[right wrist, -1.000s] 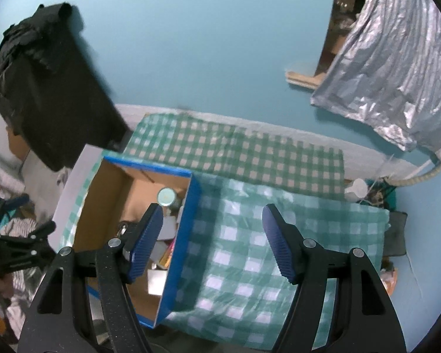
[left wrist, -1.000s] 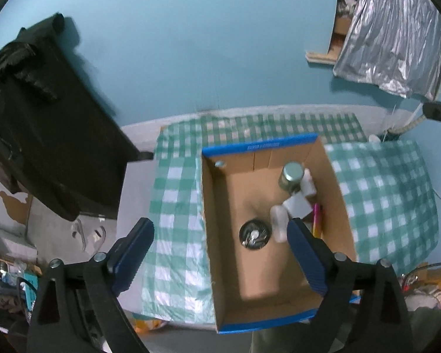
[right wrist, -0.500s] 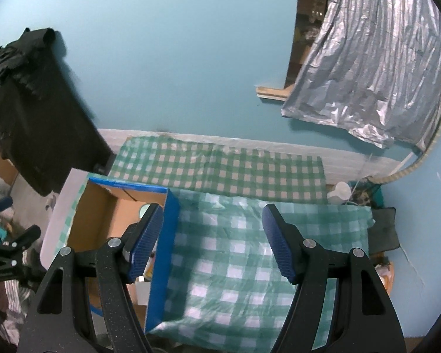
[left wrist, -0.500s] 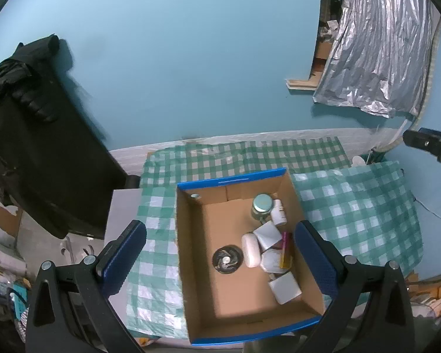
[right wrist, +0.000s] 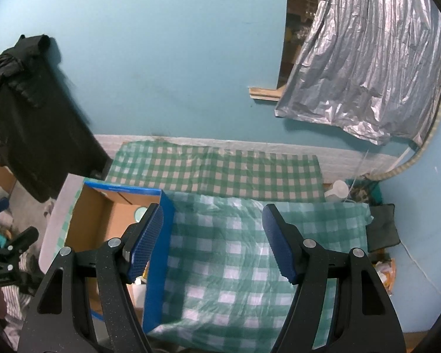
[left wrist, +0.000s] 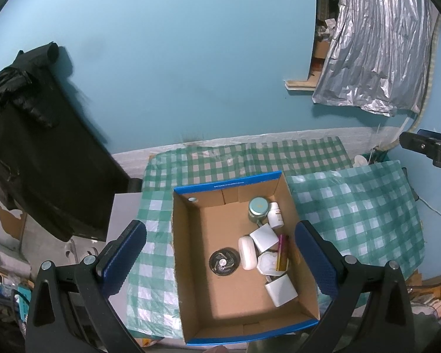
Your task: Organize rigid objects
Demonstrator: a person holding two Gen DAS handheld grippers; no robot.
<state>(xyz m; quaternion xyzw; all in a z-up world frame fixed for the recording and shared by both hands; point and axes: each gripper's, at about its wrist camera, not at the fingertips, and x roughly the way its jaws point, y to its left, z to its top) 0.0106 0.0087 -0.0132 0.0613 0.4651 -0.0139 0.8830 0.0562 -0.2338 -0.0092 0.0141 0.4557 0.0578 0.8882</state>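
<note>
A cardboard box with a blue rim (left wrist: pixel 226 186) stands on the green checked cloth (left wrist: pixel 352 214). It holds a round jar with a teal lid (left wrist: pixel 258 207), a small white bottle (left wrist: pixel 275 217), white boxes (left wrist: pixel 264 236), a white oval soap (left wrist: pixel 247 252), a black round disc (left wrist: pixel 224 261) and a pink stick (left wrist: pixel 282 251). My left gripper (left wrist: pixel 220 259) is open and empty, high above the box. My right gripper (right wrist: pixel 213 242) is open and empty, above the cloth just right of the box (right wrist: pixel 158 217).
A black cloth-covered object (left wrist: pixel 38 147) stands at the left against the blue wall. Silver foil (right wrist: pixel 364 67) hangs at the upper right. A white cup (right wrist: pixel 336 189) and a dark pad (right wrist: pixel 382 226) lie at the cloth's right end.
Both grippers have risen and pulled back from the box, so it looks smaller and its whole inside shows. Both stay open and empty.
</note>
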